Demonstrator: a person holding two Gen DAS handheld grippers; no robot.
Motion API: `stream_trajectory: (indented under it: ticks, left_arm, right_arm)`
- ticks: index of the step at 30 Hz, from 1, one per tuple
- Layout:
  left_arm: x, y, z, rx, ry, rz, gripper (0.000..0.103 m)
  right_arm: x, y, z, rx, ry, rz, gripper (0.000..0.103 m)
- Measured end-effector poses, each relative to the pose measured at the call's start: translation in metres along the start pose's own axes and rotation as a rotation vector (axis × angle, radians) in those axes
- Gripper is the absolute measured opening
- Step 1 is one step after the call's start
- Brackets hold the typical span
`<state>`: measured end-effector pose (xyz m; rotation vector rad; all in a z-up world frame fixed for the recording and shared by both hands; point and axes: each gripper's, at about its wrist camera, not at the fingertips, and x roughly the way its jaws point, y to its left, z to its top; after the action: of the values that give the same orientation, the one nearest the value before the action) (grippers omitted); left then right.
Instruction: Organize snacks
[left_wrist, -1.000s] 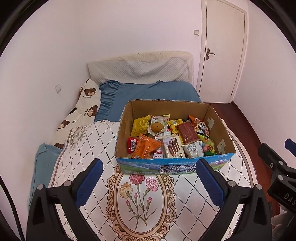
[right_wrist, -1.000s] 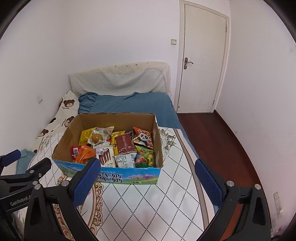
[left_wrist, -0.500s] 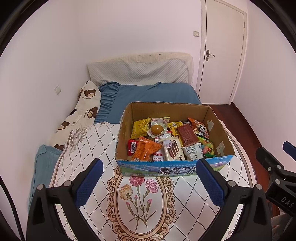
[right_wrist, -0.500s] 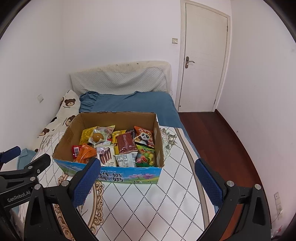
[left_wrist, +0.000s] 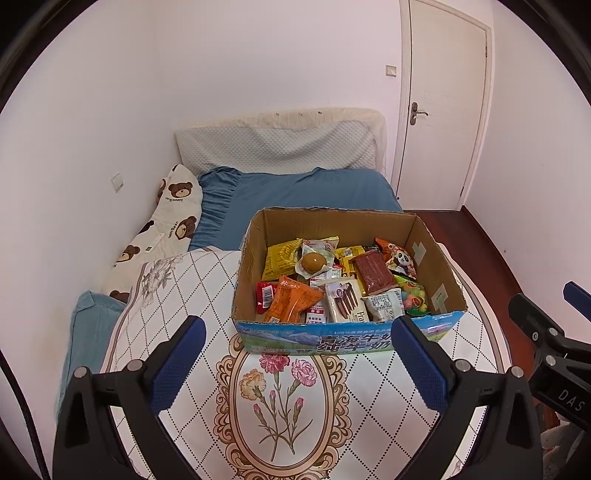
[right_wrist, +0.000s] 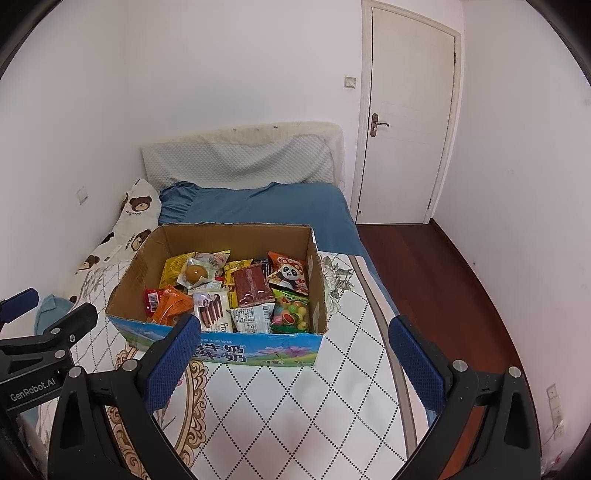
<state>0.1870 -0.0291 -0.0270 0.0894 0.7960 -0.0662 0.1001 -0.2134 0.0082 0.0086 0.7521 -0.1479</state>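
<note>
An open cardboard box (left_wrist: 251, 258) (right_wrist: 147, 254) sits on a quilted bed cover, filled with several snack packets: an orange packet (left_wrist: 291, 301) (right_wrist: 171, 306), a packed egg (left_wrist: 314, 260) (right_wrist: 195, 273), a dark red bar (left_wrist: 375, 271) (right_wrist: 253, 284), a panda packet (left_wrist: 399, 256) (right_wrist: 290, 275), chocolate sticks (left_wrist: 343, 301) (right_wrist: 212, 310). My left gripper (left_wrist: 297, 360) is open and empty, in front of the box. My right gripper (right_wrist: 295, 360) is open and empty, in front of the box's right half. Each gripper shows at the edge of the other's view.
The quilted cover with a flower pattern (left_wrist: 280, 387) lies over a blue bed (left_wrist: 295, 192). A bear-print pillow (left_wrist: 162, 229) lies at the left wall. A white door (right_wrist: 406, 122) and wooden floor (right_wrist: 443, 277) are to the right.
Both grippers have drawn back and risen a little, so the box sits slightly lower and smaller in both views. Nothing was gripped or moved.
</note>
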Motion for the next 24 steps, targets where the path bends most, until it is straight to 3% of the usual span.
stream_trajectory:
  ticks: [24]
  left_arm:
    - [-0.0043,-0.0026,0.0013,0.007,-0.01,-0.006,0.103]
  right_arm:
    - [0.001,-0.0011,-0.0001,0.008,0.009,0.03,0.103]
